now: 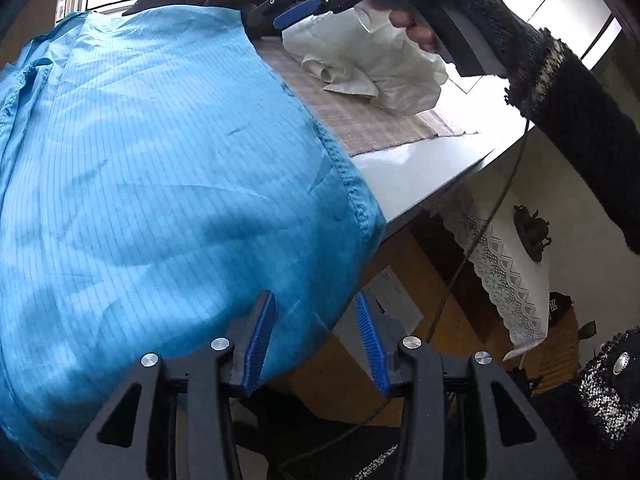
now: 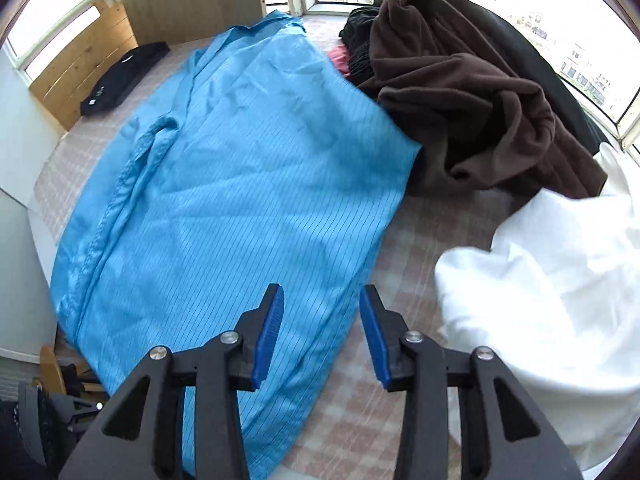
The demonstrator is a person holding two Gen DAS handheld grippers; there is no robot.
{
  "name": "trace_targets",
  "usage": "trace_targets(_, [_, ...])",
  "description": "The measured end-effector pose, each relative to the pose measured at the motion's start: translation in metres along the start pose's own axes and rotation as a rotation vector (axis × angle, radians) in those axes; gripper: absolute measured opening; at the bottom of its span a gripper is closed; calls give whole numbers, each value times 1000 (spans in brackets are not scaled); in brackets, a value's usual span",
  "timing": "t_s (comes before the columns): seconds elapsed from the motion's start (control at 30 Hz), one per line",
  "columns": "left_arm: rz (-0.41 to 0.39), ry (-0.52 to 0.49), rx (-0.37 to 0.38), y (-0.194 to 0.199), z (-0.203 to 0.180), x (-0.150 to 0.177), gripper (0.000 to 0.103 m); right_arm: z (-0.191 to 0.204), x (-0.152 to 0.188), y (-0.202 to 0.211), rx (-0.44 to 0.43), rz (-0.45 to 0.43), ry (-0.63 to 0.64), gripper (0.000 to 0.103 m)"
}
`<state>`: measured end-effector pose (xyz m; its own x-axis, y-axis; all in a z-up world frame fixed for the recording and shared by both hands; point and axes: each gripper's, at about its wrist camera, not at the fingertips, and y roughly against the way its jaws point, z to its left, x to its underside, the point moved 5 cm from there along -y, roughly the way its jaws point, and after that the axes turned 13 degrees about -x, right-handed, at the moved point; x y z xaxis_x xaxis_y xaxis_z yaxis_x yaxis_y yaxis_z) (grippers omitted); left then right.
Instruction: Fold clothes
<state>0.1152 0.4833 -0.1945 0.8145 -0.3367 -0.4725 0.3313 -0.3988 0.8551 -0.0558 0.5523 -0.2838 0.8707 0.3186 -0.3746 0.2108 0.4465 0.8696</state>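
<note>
Both grippers, left gripper (image 1: 316, 340) and right gripper (image 2: 322, 332), hover fingers parted, empty, over the blue garment (image 2: 240, 200).

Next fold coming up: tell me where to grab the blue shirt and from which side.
Grip the blue shirt at its near hem corner, which overhangs the table edge, so a finger can probably slip underneath. Come from the near side with the open left gripper; the right gripper takes the hem beside it.
</note>
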Motion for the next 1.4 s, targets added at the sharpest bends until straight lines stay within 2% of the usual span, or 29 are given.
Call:
trace_targets(0.1, [0, -50, -2, -1, -18, 0, 40, 8, 29, -8, 12, 41, 22, 39])
trace_targets(0.2, [-15, -87, -22, 1, -34, 0, 40, -1, 37, -17, 37, 59, -15, 40])
trace_targets(0.27, [-37, -79, -53, 1, -41, -5, 41, -9, 38, -25, -1, 63, -85, 40])
trace_targets(0.37, [-84, -42, -110, 2, -46, -14, 41, -16, 55, -17, -26, 58, -123, 40])
trace_targets(0.5, [-136, -50, -200, 0, -52, -22, 47, -13, 78, -17, -102, 85, -165, 40])
trace_targets(0.8, [-165, -39, -321, -12, -54, -33, 50, 26, 103, -23, -224, 112, -123, 40])
trace_targets(0.83, [-162, -42, -327, -14, -55, -34, 52, 29, 104, -24, -234, 120, -109, 32])
trace_targets(0.87, [-156, -45, -328, -17, -56, -34, 52, 32, 105, -24, -241, 127, -97, 13])
trace_targets(0.9, [-150, -47, -327, -20, -57, -35, 52, 34, 105, -22, -242, 131, -92, 6])
trace_targets(1.07, [-137, -62, -358, -35, -64, -38, 52, 39, 96, -10, -344, 104, -141, 4])
trace_targets(1.2, [-157, -88, -394, -39, -68, -41, 53, 43, 84, 1, -405, 74, -170, 3])
trace_targets(1.27, [-165, -93, -389, -39, -64, -43, 47, 44, 77, 2, -349, 59, -153, 4])
trace_targets(1.3, [-168, -98, -386, -39, -62, -45, 38, 41, 74, 3, -315, 48, -155, 4])
trace_targets(1.33, [-170, -95, -375, -38, -59, -46, 33, 35, 71, 3, -297, 44, -170, 11])
trace_targets(1.37, [-168, -84, -354, -36, -57, -47, 19, 30, 68, 1, -285, 45, -190, 26])
trace_targets(1.4, [-162, -70, -332, -35, -55, -47, 8, 23, 65, -1, -274, 46, -213, 34])
